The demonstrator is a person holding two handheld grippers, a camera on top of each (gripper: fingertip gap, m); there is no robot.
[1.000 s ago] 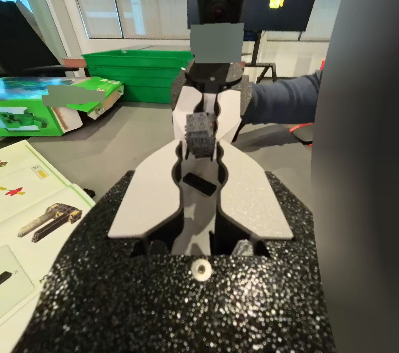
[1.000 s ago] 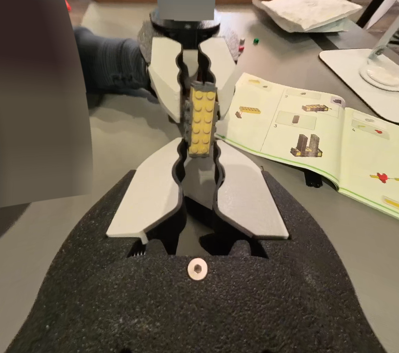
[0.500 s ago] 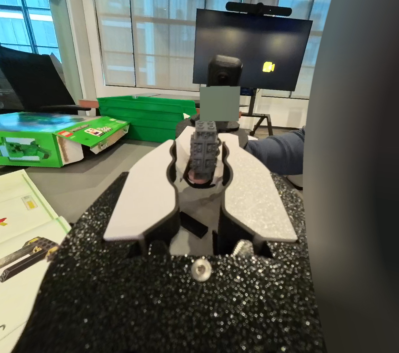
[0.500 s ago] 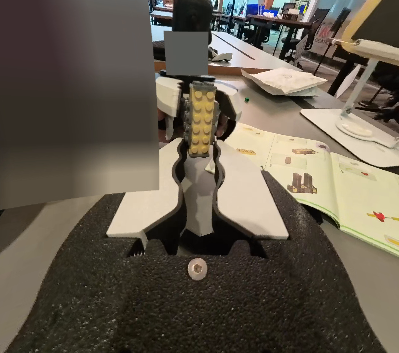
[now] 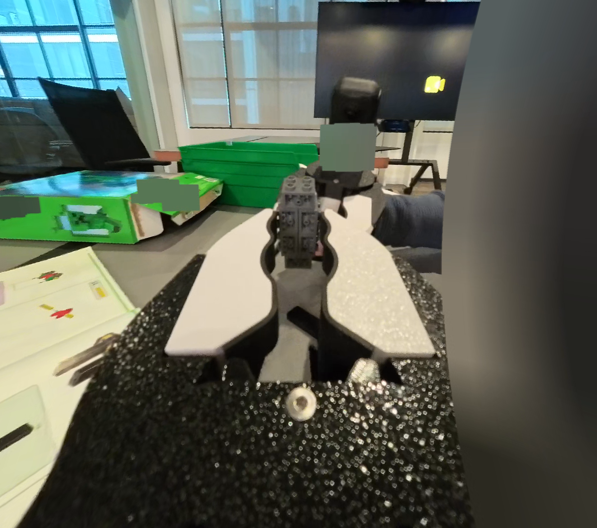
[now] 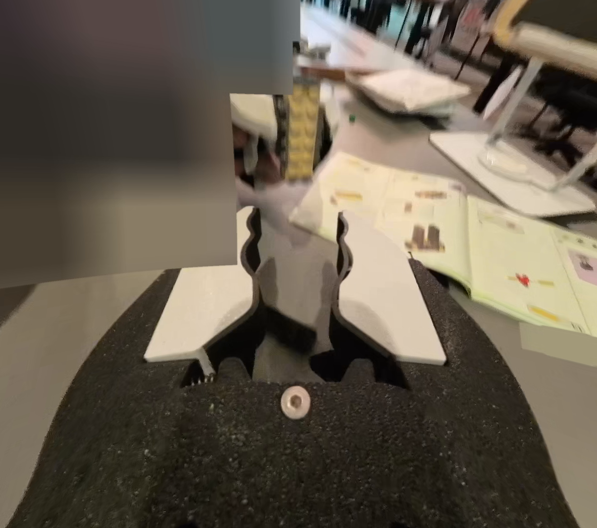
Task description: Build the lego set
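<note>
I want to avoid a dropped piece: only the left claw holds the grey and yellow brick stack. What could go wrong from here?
1. The brick stack is pinched only at the tips of the left claw, above the table. A small twist could let it pivot or slip out.
2. The right claw is open and empty near the stack, and its view is motion-blurred. A hasty approach may knock the stack loose.
</note>
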